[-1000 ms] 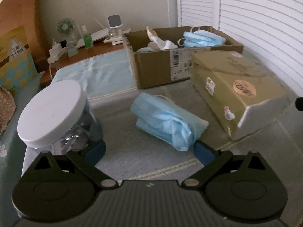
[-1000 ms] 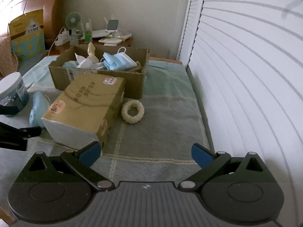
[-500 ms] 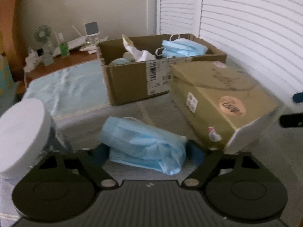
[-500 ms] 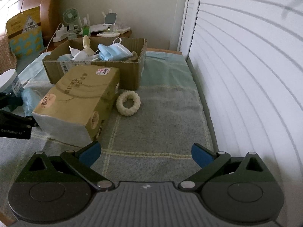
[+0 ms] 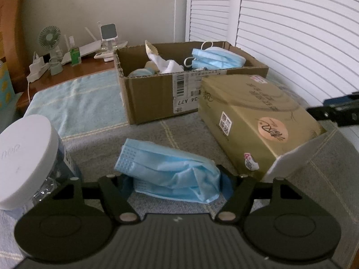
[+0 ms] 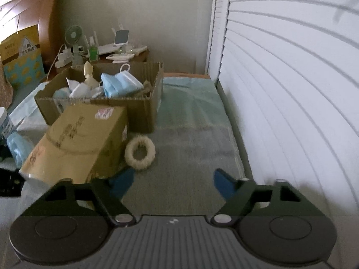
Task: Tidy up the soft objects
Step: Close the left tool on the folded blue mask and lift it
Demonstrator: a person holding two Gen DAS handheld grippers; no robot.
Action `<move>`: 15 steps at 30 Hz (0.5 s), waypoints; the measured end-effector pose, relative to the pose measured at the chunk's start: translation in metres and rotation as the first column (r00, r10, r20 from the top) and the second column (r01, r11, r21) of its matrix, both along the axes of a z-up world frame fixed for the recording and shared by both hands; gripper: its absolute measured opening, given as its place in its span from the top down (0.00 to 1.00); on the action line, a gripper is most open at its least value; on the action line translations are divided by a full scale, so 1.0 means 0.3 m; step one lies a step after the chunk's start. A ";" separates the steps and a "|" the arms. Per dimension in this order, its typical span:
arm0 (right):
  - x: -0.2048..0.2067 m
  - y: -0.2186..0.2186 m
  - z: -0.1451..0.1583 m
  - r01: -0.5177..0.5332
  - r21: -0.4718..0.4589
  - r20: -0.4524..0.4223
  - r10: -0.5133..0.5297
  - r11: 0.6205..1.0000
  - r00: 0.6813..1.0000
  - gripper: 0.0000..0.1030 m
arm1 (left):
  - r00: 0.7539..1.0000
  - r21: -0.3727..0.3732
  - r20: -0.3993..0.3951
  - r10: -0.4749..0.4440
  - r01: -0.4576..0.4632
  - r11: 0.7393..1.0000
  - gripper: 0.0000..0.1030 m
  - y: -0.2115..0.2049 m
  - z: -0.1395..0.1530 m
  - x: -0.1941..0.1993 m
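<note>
Closest in the left wrist view, the left gripper (image 5: pixel 177 179) has its two fingers set on either side of a crumpled bundle of blue face masks (image 5: pixel 170 174) lying on the grey blanket (image 5: pixel 107 143); the fingertips are hidden behind the cloth, so whether they pinch it cannot be told. Just left of the bundle stands a white-lidded jar (image 5: pixel 24 157), and to its right lies a gold tissue box (image 5: pixel 258 121), with a dark piece of the other tool (image 5: pixel 336 112) poking in at the right edge. Behind these sits the cardboard box (image 5: pixel 157 94), holding more blue masks (image 5: pixel 217 58) and white cloth (image 5: pixel 166 65). The right wrist view gives what the left one lacks: the right gripper (image 6: pixel 172 179) with fingers spread wide apart and nothing between them, hovering over the blanket, and just beyond its left fingertip a cream fluffy ring (image 6: pixel 140 152) resting beside the tissue box's corner. From here the mask bundle shows only as a blue sliver at the left edge. Farthest back, both views show a wooden nightstand (image 5: pixel 67 76) carrying a small green fan (image 5: pixel 49 38).
</note>
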State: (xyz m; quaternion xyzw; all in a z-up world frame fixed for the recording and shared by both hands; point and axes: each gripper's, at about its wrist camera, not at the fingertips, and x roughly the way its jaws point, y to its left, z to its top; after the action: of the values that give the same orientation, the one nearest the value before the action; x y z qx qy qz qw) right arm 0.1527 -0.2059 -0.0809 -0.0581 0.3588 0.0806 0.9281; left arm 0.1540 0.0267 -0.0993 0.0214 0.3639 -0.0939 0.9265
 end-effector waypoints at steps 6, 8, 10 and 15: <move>0.059 0.025 0.000 -0.057 0.021 0.005 0.057 0.998 0.998 0.51 | 1.000 0.000 -0.002 0.008 -0.008 1.000 0.30 -0.001 0.000 -0.003; 0.077 0.028 -0.008 -0.074 0.043 -0.002 0.075 0.996 0.997 0.58 | 1.000 0.001 -0.003 0.010 -0.010 1.000 0.30 -0.003 0.000 -0.003; 0.096 0.030 -0.019 -0.093 0.072 -0.016 0.094 0.993 0.995 0.65 | 1.000 0.001 -0.004 0.012 -0.012 1.000 0.30 -0.004 0.000 -0.001; 0.139 0.039 -0.052 -0.109 0.098 -0.046 0.114 0.989 0.992 0.72 | 1.000 0.000 -0.006 0.014 -0.014 1.000 0.30 -0.004 0.000 0.000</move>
State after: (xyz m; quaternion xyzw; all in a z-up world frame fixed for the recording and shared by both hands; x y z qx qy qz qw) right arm 0.1946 -0.1943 -0.0966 -0.0315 0.3746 0.1509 0.9143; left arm 0.1540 0.0253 -0.0993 0.0188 0.3667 -0.0874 0.9260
